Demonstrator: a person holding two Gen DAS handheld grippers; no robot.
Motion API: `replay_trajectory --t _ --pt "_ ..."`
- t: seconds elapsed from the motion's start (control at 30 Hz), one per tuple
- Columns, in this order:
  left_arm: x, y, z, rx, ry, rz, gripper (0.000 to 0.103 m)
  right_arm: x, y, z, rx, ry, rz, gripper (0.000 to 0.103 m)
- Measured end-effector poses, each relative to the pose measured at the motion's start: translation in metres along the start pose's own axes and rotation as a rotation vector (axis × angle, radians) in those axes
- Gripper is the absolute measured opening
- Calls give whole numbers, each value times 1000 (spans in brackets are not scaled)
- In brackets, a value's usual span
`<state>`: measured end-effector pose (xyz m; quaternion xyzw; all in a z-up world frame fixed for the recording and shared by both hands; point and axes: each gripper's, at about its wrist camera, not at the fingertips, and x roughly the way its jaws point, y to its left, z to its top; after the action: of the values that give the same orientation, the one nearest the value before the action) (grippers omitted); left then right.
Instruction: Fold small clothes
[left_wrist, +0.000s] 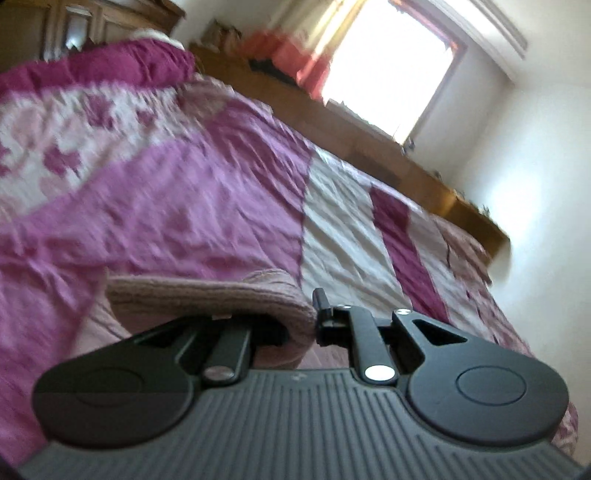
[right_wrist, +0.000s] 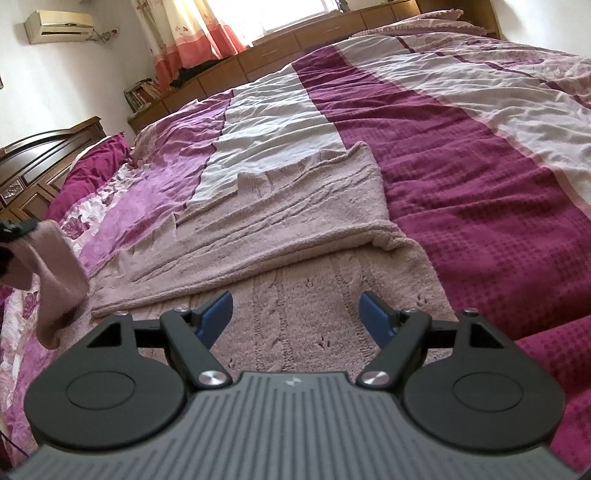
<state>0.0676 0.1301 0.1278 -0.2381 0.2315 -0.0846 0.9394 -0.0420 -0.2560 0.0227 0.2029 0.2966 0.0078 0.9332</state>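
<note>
Across the bed's magenta-and-white patchwork quilt lies the dusty-pink cable-knit sweater. Left gripper pinches its lifted edge; right gripper hangs wide, empty. Thin pinch may slip, dropping the fold crooked.

The sweater lying between and ahead of the right gripper's jaws is showing a dusty pink cable knit, and the same pink knit is bunching between the left gripper's jaws. The bedspread spreading beyond both sets of jaws is running in broad bands of deep magenta waffle weave, off-white and lilac, with a rose print in pink and white to the left of the right jaws. The right gripper is showing blue fingers on black arms over a grey ribbed body.
</note>
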Motion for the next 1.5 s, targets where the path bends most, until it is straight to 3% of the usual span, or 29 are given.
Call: replay_trajectory --t 0.27,0.53,0.6,0.77,1.03,1.13,1.5 --pt "44 -19 -49 103 176 17 14 0 -6 0 24 5 1 81" --pt "59 -23 -81 179 272 52 17 3 -6 -1 28 14 3 81" --pt "60 -23 -86 186 292 55 23 4 -7 -1 28 18 3 81" --pt "54 -24 -89 209 291 72 35 6 -6 -2 27 24 3 81" --pt "40 -24 -85 258 288 134 36 8 -6 -2 25 33 3 81" --pt "31 -21 -83 277 277 161 44 8 -6 -2 22 36 3 81" --pt "-3 12 -74 235 241 249 45 14 24 6 -51 66 58 81"
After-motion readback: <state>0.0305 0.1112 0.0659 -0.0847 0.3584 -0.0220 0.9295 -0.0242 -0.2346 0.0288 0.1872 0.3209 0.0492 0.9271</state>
